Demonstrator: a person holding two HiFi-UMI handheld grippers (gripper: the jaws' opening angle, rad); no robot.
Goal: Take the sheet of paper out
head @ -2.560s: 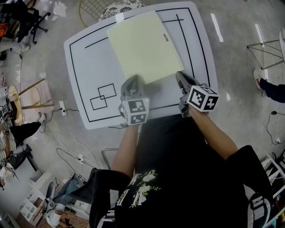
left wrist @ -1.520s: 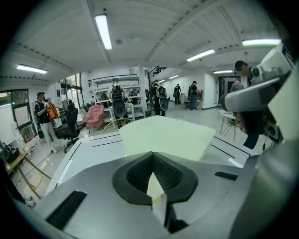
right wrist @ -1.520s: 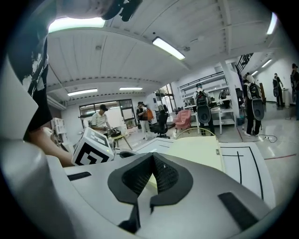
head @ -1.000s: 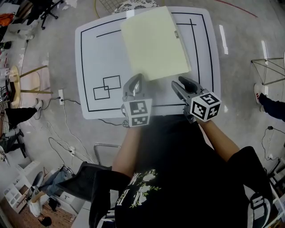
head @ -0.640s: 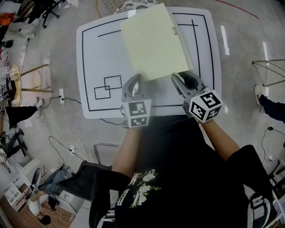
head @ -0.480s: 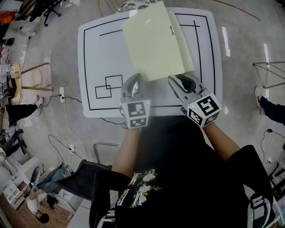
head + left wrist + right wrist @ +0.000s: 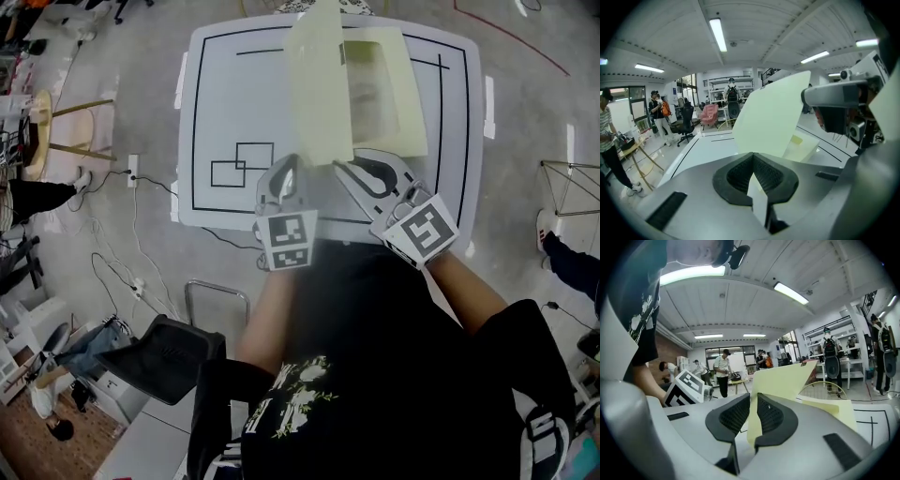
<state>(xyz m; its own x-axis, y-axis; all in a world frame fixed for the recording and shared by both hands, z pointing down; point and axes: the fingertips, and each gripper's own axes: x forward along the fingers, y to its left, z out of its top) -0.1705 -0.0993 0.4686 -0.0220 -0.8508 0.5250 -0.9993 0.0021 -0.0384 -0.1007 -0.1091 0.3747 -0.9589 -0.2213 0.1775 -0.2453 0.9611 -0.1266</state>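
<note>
Right tool (image 7: 349,169) has just been closing on the folder's (image 7: 401,127) raised cover (image 7: 317,84); left tool (image 7: 284,171) pinches its near edge; sheet of paper (image 7: 370,98), apparently inside, not yet out.

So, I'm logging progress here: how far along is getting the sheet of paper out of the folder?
Done: the cover of the folder stands raised. In hand: the right gripper, its jaws just closing, pinches that cover; the left gripper is shut on a pale edge, seemingly the folder's. Left: the sheet inside has not been pulled out.
</note>
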